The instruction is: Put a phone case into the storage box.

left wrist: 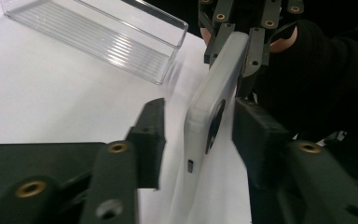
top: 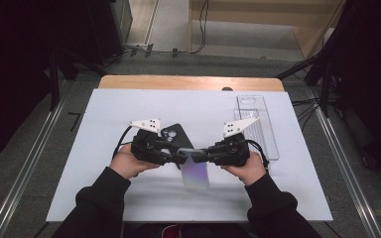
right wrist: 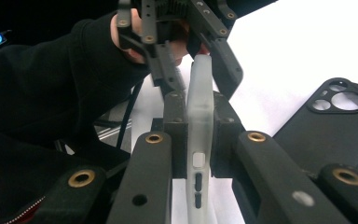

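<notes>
Right gripper view: right hand-held gripper (right wrist: 199, 135) clamps frosted phone case (right wrist: 199, 116); left hand-held gripper (left wrist: 198, 135) gapes around it.

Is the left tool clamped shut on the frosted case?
No, in the left gripper view the left tool stands open around the frosted case, with a clear gap beside one jaw.

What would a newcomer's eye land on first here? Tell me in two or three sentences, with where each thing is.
First, the frosted translucent phone case held up over the white table near the person's edge: the right claw is clamped on it, while the left claw stands open around its other end. Next, the black phone case lying flat just behind the left claw. Last, the clear plastic tray toward the table's far right.
</notes>
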The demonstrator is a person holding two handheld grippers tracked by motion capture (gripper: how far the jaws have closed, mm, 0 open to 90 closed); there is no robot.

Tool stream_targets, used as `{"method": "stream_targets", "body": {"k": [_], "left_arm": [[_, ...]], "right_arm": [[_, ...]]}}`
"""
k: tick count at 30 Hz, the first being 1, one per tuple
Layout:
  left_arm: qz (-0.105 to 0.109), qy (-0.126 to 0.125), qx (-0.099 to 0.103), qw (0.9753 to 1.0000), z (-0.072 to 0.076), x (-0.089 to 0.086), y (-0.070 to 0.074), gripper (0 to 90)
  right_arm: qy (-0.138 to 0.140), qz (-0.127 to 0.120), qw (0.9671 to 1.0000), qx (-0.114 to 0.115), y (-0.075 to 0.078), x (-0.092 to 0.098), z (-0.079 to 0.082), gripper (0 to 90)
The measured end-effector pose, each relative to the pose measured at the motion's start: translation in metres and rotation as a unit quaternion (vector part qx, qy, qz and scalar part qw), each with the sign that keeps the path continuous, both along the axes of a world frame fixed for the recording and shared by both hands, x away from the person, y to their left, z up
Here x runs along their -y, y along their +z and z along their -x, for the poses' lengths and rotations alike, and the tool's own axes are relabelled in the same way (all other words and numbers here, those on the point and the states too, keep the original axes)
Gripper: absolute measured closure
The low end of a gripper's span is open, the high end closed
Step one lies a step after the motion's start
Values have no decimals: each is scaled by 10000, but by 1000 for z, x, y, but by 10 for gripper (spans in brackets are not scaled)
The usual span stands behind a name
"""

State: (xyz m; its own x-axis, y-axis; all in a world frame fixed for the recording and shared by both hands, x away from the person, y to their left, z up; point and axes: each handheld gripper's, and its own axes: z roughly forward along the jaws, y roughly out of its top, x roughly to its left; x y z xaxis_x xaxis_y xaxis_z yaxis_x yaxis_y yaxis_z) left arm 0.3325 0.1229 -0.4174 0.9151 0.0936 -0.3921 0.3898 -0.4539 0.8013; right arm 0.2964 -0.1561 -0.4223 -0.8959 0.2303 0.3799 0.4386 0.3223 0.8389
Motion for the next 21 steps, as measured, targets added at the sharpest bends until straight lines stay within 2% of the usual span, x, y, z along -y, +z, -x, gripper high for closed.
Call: {"method": "stream_targets", "body": {"k": [2, 5, 8, 10, 16, 21], "left_arm": [[36, -19, 25, 10000, 0, -1, 1, 692], [12, -73, 56, 10000, 0, -2, 3, 723], [-2, -119, 26, 9999, 0, -2, 3, 743], [33, -162, 20, 9999, 0, -3, 3, 752], [47, -270, 267, 9993, 3, -3, 9, 786], [57, -342, 212, 9992, 4, -3, 11, 804]], "right_arm": [[-5, 30, 10000, -1, -1, -1, 0, 782], [-34, -14, 10000, -66, -3, 0, -2, 780], [-60, -14, 9999, -148, -4, 1, -3, 778], [-61, -13, 9999, -126, -3, 1, -3, 776], [-78, -101, 9998, -125, -3, 2, -4, 735], [-81, -148, 9998, -92, -3, 3, -4, 708]]}}
